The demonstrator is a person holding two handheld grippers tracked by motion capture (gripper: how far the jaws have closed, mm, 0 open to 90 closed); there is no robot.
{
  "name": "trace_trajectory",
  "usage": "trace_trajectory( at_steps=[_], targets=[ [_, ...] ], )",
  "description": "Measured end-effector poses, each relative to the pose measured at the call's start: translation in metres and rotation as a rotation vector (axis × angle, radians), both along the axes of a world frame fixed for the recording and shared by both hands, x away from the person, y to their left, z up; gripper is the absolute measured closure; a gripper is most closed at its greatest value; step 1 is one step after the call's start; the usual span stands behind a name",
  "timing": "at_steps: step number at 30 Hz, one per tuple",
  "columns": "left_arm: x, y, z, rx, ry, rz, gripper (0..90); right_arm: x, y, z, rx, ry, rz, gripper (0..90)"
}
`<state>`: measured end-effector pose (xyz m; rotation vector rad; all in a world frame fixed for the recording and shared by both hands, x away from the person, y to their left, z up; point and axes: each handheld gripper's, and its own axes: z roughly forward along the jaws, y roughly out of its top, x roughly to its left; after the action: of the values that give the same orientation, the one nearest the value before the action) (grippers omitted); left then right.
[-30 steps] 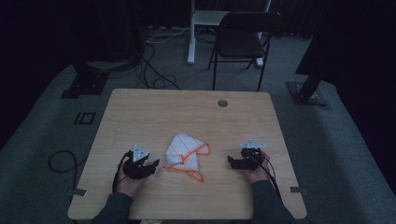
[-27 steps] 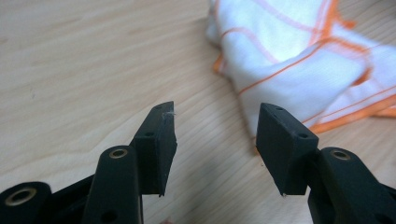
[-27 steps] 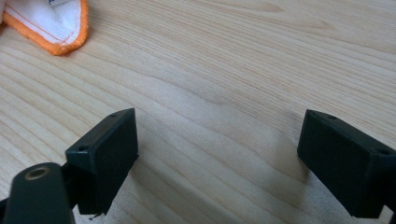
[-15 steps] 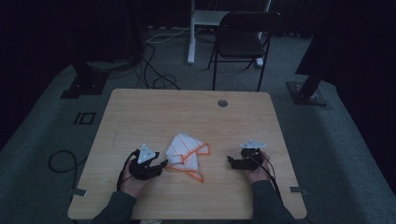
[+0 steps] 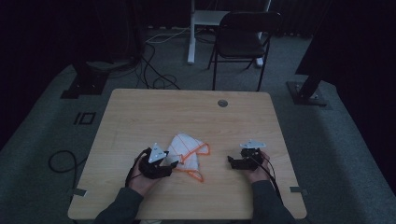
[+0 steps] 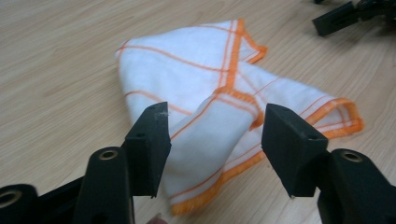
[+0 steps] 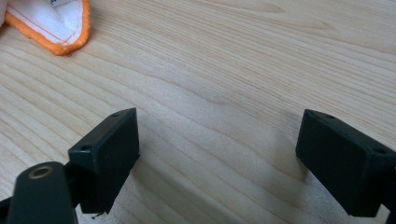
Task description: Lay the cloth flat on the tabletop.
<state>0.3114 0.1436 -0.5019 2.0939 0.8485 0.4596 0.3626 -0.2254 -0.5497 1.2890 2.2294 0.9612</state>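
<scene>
Cloth (image 5: 187, 151) lies crumpled between both grippers' open fingers, nothing blocking; a chair (image 5: 243, 42) stands beyond the table (image 5: 140, 107).

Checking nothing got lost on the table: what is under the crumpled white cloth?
The cloth lies folded over itself on the bare wooden table; its own layers show beneath. Anything under them is hidden.

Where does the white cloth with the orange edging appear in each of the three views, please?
High view: the cloth lies crumpled at the table's middle, toward the near edge, between the two grippers.
Left gripper view: it sits centre frame, just beyond the open fingers.
Right gripper view: one orange-hemmed corner shows at top left.
Shared landmark: the cloth's orange hem.
</scene>
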Motion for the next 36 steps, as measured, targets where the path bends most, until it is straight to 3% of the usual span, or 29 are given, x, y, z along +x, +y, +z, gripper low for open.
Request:
trace_trajectory(
  at_steps=[5,10,12,15,19,21,25,36],
  targets=[
    [0.005,-0.010,-0.005,0.011,0.013,-0.009,40.4,0.000,0.000,0.000,0.000,0.000,0.000,13.4],
    [0.009,-0.018,-0.009,0.055,0.011,-0.005,40.9,0.000,0.000,0.000,0.000,0.000,0.000,13.4],
    [0.011,-0.019,-0.010,0.083,0.014,0.003,45.1,0.000,0.000,0.000,0.000,0.000,0.000,13.4],
    [0.015,-0.015,-0.008,0.099,0.021,0.026,63.1,0.000,0.000,0.000,0.000,0.000,0.000,13.4],
    [0.019,-0.006,-0.005,0.087,0.030,0.061,81.9,0.000,0.000,0.000,0.000,0.001,-0.001,13.4],
    [0.019,-0.003,-0.003,0.091,0.022,0.068,85.6,0.000,0.000,0.000,0.000,0.000,0.000,13.4],
    [0.021,0.002,-0.001,0.072,0.017,0.086,87.1,0.000,0.000,0.000,0.000,0.000,0.000,13.4],
    [0.035,0.031,0.005,0.010,0.014,0.195,87.2,0.000,0.000,0.000,0.000,0.000,0.000,13.4]
  ],
)
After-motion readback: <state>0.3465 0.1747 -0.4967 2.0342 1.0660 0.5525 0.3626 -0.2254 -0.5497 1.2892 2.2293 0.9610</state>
